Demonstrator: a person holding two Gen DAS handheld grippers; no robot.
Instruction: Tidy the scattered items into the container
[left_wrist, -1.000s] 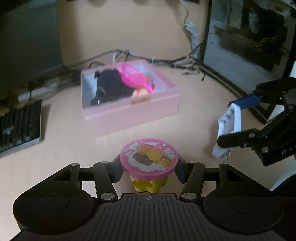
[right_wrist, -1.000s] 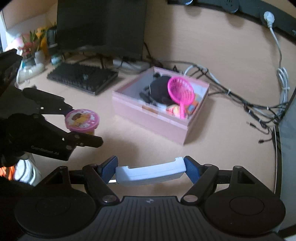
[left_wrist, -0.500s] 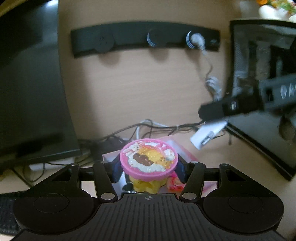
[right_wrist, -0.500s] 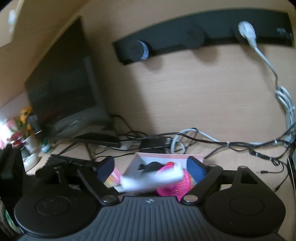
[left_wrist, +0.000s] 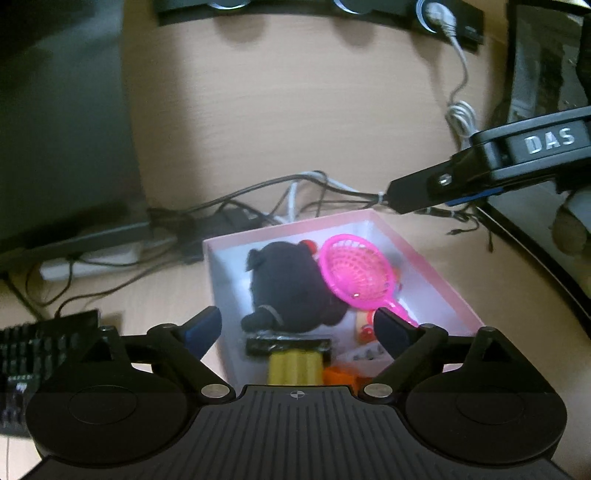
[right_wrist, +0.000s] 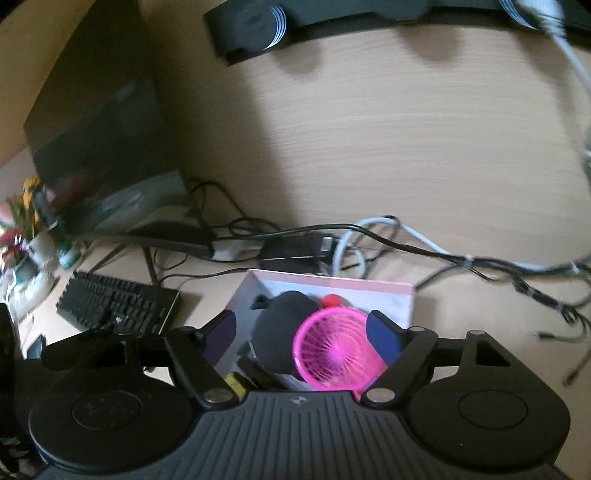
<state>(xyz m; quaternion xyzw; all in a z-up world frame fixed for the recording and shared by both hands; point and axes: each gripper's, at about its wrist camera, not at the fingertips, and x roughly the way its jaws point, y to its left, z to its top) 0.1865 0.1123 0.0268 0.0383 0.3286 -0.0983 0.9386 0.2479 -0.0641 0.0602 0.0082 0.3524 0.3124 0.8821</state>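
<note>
The pink box (left_wrist: 439, 284) sits on the desk below both grippers and also shows in the right wrist view (right_wrist: 332, 282). It holds a black plush toy (left_wrist: 291, 288), a pink toy racket (left_wrist: 354, 273), a yellow item with a black band (left_wrist: 295, 363) and small orange pieces (left_wrist: 340, 374). My left gripper (left_wrist: 297, 326) is open and empty above the box's near end. My right gripper (right_wrist: 301, 334) is open and empty above the plush (right_wrist: 280, 332) and racket (right_wrist: 336, 350); its fingers (left_wrist: 424, 192) reach in from the right in the left wrist view.
A dark monitor (left_wrist: 62, 122) stands at the left with a black keyboard (right_wrist: 114, 306) in front. Tangled cables (left_wrist: 295, 192) lie behind the box. A black PC case (left_wrist: 546, 74) stands at the right. A black power strip (right_wrist: 332, 22) is mounted on the wooden back panel.
Both grippers moved over the box and opened. The pink-lidded toy left my left gripper and the white piece left my right gripper; neither is clearly visible now.
</note>
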